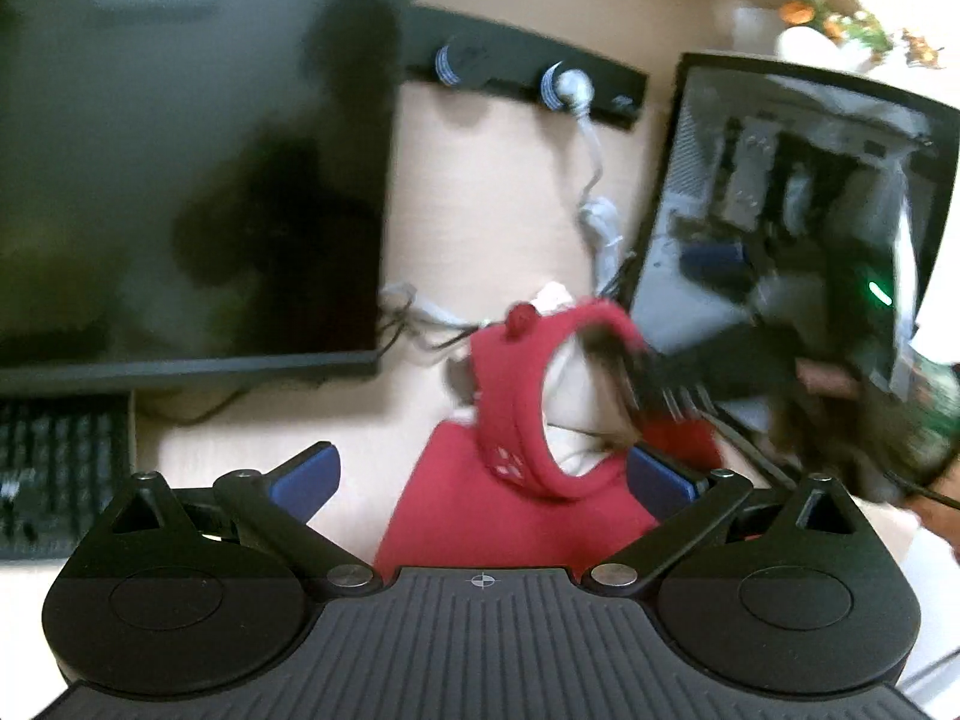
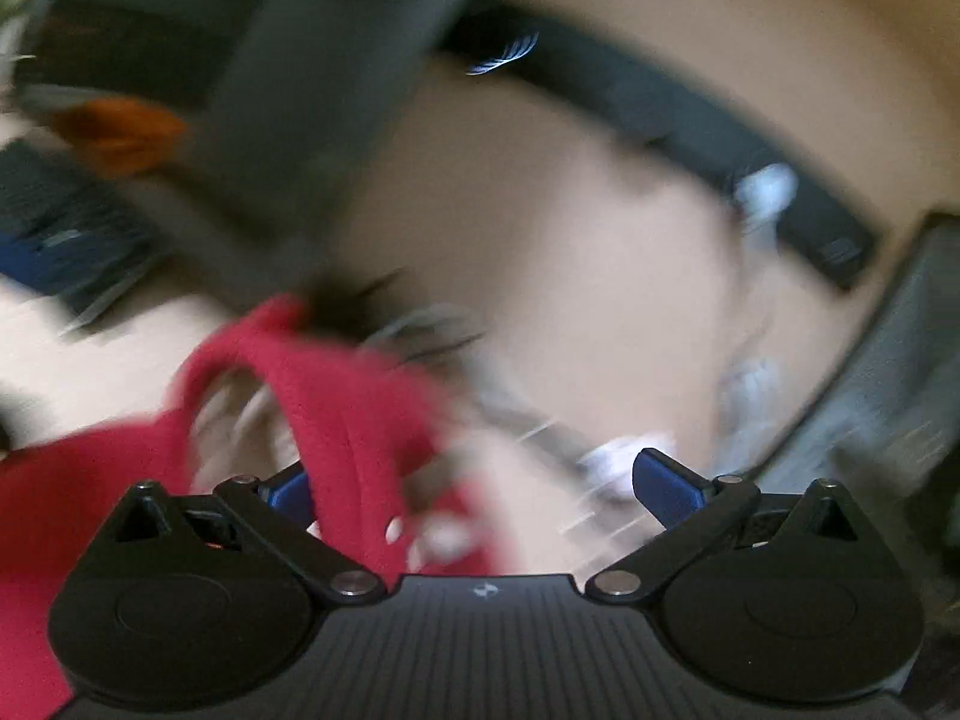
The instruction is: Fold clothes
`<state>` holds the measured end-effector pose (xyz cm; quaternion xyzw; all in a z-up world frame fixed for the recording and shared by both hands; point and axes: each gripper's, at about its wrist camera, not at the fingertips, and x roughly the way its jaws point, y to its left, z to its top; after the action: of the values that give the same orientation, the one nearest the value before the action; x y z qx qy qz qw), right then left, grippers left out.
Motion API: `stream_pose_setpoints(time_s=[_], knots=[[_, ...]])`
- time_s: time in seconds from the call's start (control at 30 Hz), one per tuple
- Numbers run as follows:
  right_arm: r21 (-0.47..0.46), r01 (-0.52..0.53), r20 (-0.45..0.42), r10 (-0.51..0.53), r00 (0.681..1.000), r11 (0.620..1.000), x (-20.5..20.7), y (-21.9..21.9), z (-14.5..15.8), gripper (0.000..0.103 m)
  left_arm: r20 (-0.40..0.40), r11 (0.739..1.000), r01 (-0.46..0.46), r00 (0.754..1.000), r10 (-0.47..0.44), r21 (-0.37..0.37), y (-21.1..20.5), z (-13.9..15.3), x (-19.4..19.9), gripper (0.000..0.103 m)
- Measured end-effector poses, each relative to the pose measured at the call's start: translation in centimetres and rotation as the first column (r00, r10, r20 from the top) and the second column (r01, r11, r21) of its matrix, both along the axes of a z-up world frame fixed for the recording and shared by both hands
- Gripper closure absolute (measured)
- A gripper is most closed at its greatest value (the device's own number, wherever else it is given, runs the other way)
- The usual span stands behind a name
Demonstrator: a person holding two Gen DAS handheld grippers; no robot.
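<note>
The small red garment (image 1: pixel 510 516) lies bunched on the tabletop (image 1: pixel 498 192) at lower centre of the frame, its loop standing up. It looks soft, light and floppy; best pinched at the hem edges. Left claw (image 1: pixel 483 474) and right claw (image 2: pixel 480 483) both gape wide, empty.

Desk layout, seen from the left wrist.
Garment (image 1: pixel 510 504) lies on the desk (image 1: pixel 492 192), centre front, between the left gripper's (image 1: pixel 483 474) spread fingers. Monitor (image 1: pixel 180 150) stands back left with the keyboard (image 1: pixel 60 468) in front of it. PC case (image 1: pixel 798 210) is right, power strip (image 1: pixel 528 78) behind, cables (image 1: pixel 600 222) between them.
</note>
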<state>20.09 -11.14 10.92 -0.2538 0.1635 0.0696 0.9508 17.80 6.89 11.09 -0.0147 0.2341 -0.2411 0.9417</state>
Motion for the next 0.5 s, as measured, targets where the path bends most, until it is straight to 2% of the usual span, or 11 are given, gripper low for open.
stream_pose_setpoints(time_s=[0.07,0.17,0.23,0.33,0.4,0.5], knots=[[0.041,0.049,0.112,-0.053,0.992,0.998,0.2,-1.7,2.6,0.000,0.019,1.000,0.018,1.000,-0.018,0.006,-2.4,1.2,1.0,0.000],[0.105,0.065,0.210,-0.086,0.974,0.992,-0.6,-4.1,5.9,0.000,0.048,0.999,0.045,0.998,-0.046,0.015,-6.1,3.0,2.6,0.000],[0.100,0.058,0.255,-0.082,0.963,0.993,-1.8,-4.9,7.0,0.000,0.067,0.998,0.044,0.997,-0.046,0.038,-8.6,3.7,3.7,0.000],[0.078,0.062,0.293,-0.082,0.953,0.995,-3.6,-5.9,7.9,0.000,0.103,0.991,-0.034,0.994,0.020,0.133,-12.2,3.3,5.3,0.000],[0.065,0.077,0.302,-0.093,0.949,0.995,-4.2,-6.4,8.0,0.000,0.162,0.974,-0.124,0.982,0.094,0.188,-12.3,3.0,5.7,0.000],[0.073,0.109,0.305,-0.126,0.944,0.991,-4.2,-6.5,7.0,0.000,0.251,0.944,-0.241,0.950,0.183,0.224,-10.2,4.0,5.5,0.000]])
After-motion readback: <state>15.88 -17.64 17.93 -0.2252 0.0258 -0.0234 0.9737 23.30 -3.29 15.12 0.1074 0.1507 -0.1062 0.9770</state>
